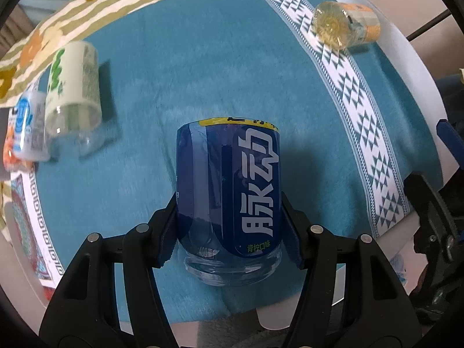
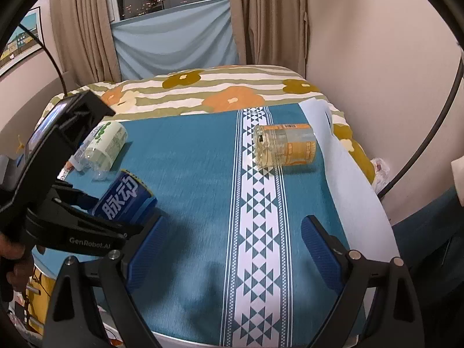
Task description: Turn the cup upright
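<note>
Your left claw was clamped on the blue cup, its pads pressing both sides of the label, the cup tilted above the teal cloth. Left of it, a green-and-white cup lay on its side beside a blurred small bottle. Farther right, an orange cup lay on its side across the patterned stripe. Your right claw stood wide open over the desk, holding nothing.

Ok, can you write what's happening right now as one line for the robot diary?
left gripper: shut on blue cup, tilted | right gripper: open, holding nothing | orange cup: on its side | green cup: on its side
</note>
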### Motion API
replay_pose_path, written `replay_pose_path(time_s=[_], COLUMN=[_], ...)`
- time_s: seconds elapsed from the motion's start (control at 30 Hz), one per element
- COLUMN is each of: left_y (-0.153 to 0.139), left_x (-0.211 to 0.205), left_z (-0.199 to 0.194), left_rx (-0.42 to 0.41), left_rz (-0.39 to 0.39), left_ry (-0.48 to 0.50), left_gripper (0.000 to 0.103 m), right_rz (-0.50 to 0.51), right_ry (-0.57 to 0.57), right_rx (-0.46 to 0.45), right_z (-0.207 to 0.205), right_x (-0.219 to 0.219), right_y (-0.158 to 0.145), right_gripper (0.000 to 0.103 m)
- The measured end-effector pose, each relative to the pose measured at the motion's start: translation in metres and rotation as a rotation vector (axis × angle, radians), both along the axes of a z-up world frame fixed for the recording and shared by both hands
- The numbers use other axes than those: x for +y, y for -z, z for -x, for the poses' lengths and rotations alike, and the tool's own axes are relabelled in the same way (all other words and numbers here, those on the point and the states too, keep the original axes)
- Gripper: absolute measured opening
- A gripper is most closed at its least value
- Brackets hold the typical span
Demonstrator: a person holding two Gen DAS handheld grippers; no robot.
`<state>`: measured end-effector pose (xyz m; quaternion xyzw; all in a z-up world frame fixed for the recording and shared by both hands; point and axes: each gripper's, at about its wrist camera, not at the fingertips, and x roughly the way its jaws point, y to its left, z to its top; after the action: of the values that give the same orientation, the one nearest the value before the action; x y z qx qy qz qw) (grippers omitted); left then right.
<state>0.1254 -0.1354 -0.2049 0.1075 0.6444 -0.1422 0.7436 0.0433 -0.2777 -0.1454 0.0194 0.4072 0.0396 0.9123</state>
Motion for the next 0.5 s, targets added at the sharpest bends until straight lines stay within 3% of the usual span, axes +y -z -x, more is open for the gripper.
replay_pose_path(time_s=[0.4, 0.43, 0.5], left_y=[-0.003, -0.004, -0.008], left_x=[-0.005, -0.005, -0.01], left_z=[0.004, 0.004, 0.005], left_rx=[-0.058, -0.061, -0.072], left_rz=[-0.01, -0.011, -0.014], left_ry=[0.007, 0.008, 0.012], left_gripper=[0.066, 0.069, 0.087], right_rz=[0.005, 0.005, 0.002], right_ry=[-0.001, 0.001, 0.004], right_rx=[0.001, 0.001, -0.001], right_z=[0.01, 0.011, 0.01], right_x=[-0.002, -0.003, -0.004], right_y=[0.001, 0.001, 0.001], right_gripper=[0.092, 0.092, 0.092])
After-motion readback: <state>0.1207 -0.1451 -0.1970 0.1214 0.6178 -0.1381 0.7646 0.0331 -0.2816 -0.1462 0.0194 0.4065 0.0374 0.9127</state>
